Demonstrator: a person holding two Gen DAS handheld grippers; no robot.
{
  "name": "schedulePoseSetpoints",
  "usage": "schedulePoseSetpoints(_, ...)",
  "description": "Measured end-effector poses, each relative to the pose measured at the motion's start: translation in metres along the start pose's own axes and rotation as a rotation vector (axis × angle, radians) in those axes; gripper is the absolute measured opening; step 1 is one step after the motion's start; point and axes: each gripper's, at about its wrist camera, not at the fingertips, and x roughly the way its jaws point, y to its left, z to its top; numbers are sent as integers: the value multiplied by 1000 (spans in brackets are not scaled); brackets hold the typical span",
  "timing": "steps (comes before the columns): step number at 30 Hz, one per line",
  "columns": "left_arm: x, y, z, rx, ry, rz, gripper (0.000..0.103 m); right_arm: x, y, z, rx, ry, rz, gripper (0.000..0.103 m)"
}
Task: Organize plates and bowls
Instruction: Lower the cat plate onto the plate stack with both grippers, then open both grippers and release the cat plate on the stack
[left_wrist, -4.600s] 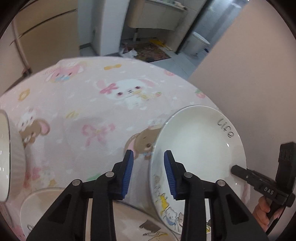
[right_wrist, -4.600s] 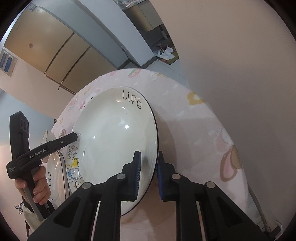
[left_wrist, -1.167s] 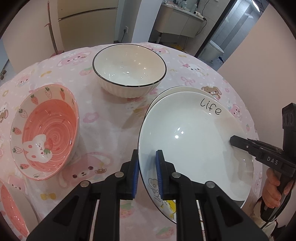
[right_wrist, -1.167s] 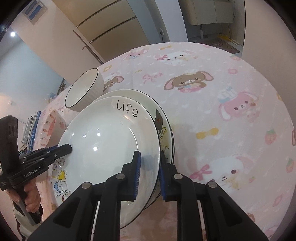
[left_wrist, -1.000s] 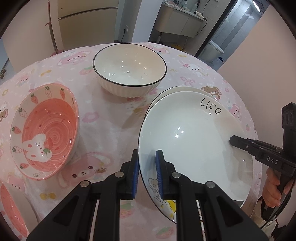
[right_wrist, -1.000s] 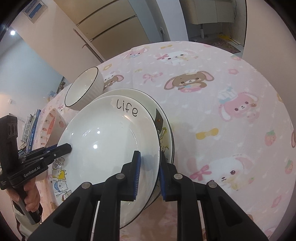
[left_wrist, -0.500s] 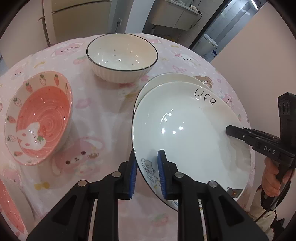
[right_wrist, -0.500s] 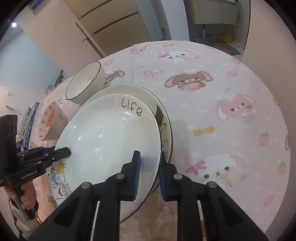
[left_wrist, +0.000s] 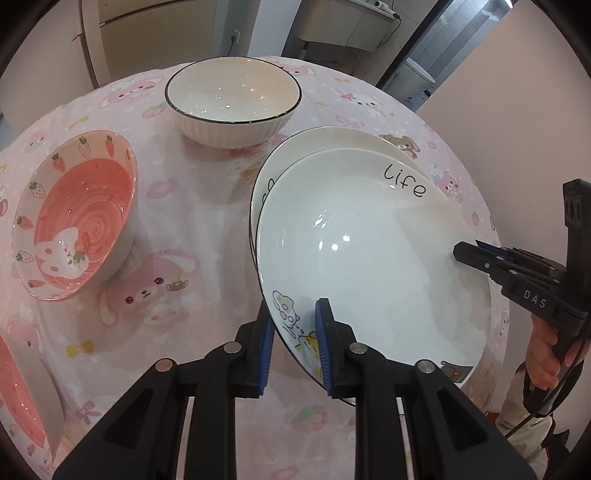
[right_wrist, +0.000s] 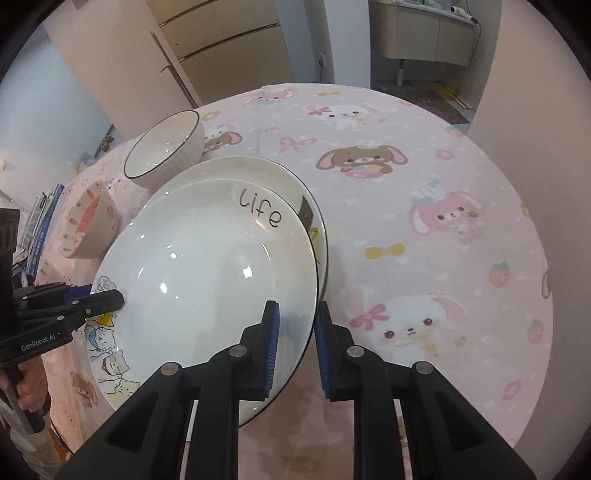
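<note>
Both grippers are setting the "life" plate (left_wrist: 369, 251) onto the lower plate (left_wrist: 325, 142) on the surface (left_wrist: 192, 192). The left gripper (left_wrist: 294, 332) and right gripper (right_wrist: 295, 332) are each clamping fingers on opposite rims. They should be lowering it level and centred, then letting go together so it is not sliding off.

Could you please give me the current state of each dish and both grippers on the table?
top plate: stacked on the lower plate, rim between both grippers' pads
lower plate: on the tablecloth, mostly covered
white bowl: upright, empty
pink bowl: tilted, empty
left gripper: astride the near rim
right gripper: astride the opposite rim
</note>
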Motion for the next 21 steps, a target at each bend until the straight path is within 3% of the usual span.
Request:
schedulePoseSetpoints(7,-1,-1,0,9,-6,11,18,0,-5,-2,9,-5,28,21)
schedulePoseSetpoints(9,-3,-1,-2,12,-15,32,26,0,-5,-3,9,-9,33,21)
schedulePoseSetpoints(11,-8,-1,-5,33,-42,71,51,0,-7,-4,11,-10,44,21)
schedulePoseSetpoints(12,-12,-1,-8,44,-66,81,52,-1,-8,-4,14,-10,52,21)
schedulePoseSetpoints(16,-29,3,-18,52,-104,53,52,-10,-13,-8,37,-30,82,21)
schedulePoseSetpoints(18,-35,3,-22,44,-102,43,44,-16,-18,-9,71,-43,116,21)
schedulePoseSetpoints(19,-36,3,-25,39,-93,36,32,-19,-20,-10,76,-50,132,21)
schedulePoseSetpoints(21,-37,1,-28,29,-69,-1,30,-27,-20,-12,68,-64,142,21)
